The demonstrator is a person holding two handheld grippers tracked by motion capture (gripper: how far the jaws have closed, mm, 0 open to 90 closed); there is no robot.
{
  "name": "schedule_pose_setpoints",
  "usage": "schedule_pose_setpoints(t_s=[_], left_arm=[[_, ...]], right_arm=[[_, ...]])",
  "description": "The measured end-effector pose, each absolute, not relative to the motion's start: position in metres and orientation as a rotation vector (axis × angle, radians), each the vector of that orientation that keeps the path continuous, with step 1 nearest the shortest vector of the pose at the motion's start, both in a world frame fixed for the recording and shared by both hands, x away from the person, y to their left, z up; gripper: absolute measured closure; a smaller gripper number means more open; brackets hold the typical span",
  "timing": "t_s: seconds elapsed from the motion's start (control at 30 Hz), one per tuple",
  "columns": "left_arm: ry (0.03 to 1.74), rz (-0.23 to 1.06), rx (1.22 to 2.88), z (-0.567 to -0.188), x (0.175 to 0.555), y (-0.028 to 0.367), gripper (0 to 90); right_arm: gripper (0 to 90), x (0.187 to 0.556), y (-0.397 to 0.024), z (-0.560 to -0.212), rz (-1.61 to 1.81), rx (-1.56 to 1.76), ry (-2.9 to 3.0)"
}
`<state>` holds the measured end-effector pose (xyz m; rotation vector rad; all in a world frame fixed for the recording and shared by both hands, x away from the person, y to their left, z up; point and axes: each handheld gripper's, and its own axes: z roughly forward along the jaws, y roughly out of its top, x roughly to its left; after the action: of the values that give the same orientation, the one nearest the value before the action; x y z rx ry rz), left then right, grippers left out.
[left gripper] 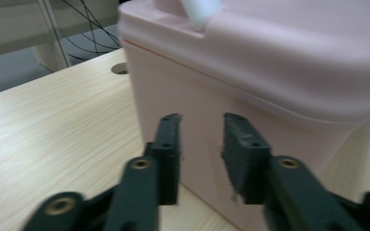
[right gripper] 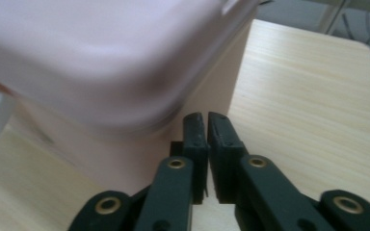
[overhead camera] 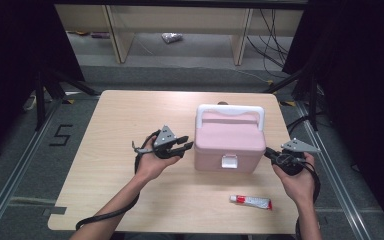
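The pink box [overhead camera: 230,142] sits toward the right half of the counter [overhead camera: 120,115], its lid down, the white front latch [overhead camera: 229,161] looking fastened and the white handle [overhead camera: 231,111] lying across the back of the lid. So I judge nothing has been done to it yet; opening or lifting it is all still ahead.

My left hand-held gripper [overhead camera: 186,144] is just beside the box's left wall, jaws partly apart with nothing between them; in the left gripper view [left gripper: 200,144] they face that wall.

My right hand-held gripper [overhead camera: 269,153] is at the box's right front corner, jaws nearly together, only a thin slit showing [right gripper: 207,130], holding nothing.

A small white tube with a red cap [overhead camera: 250,201] lies near the counter's front edge, untouched.
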<state>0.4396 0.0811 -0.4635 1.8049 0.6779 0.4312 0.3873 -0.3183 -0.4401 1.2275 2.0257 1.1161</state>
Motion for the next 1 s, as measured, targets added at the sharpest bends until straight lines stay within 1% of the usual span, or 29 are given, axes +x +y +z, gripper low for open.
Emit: schedule_pose_setpoints(t_s=[0.07, 0.1, 0.13, 0.23, 0.33, 0.53, 0.63, 0.7, 0.77, 1.0], left_arm=[[0.683, 0.433, 1.799, -0.462, 0.438, 0.086, 55.0], [0.695, 0.433, 1.788, -0.46, 0.436, 0.09, 55.0], [0.716, 0.434, 1.774, -0.455, 0.433, 0.098, 49.5], [0.742, 0.417, 1.746, -0.452, 0.43, 0.104, 44.0], [0.764, 0.384, 1.71, -0.446, 0.423, 0.109, 40.4], [0.794, 0.339, 1.669, -0.442, 0.418, 0.111, 38.8], [0.795, 0.335, 1.649, -0.438, 0.416, 0.112, 39.0], [0.789, 0.331, 1.646, -0.436, 0.415, 0.112, 39.4], [0.788, 0.325, 1.641, -0.434, 0.415, 0.111, 39.7], [0.789, 0.304, 1.607, -0.427, 0.42, 0.098, 44.7]], right_arm=[[85.3, 0.387, -0.319, -0.439, 1.102, 1.228, 2.019], [84.8, 0.386, -0.319, -0.438, 1.097, 1.224, 2.012], [82.8, 0.384, -0.321, -0.436, 1.077, 1.221, 2.004], [80.5, 0.379, -0.32, -0.436, 1.078, 1.263, 1.987], [77.8, 0.373, -0.323, -0.439, 1.075, 1.274, 1.965], [74.7, 0.365, -0.324, -0.439, 1.092, 1.318, 1.928], [74.0, 0.365, -0.328, -0.434, 1.078, 1.253, 1.931], [73.9, 0.363, -0.325, -0.433, 1.088, 1.302, 1.928], [73.9, 0.363, -0.325, -0.432, 1.091, 1.283, 1.929], [75.1, 0.363, -0.322, -0.433, 1.106, 1.286, 1.939]])
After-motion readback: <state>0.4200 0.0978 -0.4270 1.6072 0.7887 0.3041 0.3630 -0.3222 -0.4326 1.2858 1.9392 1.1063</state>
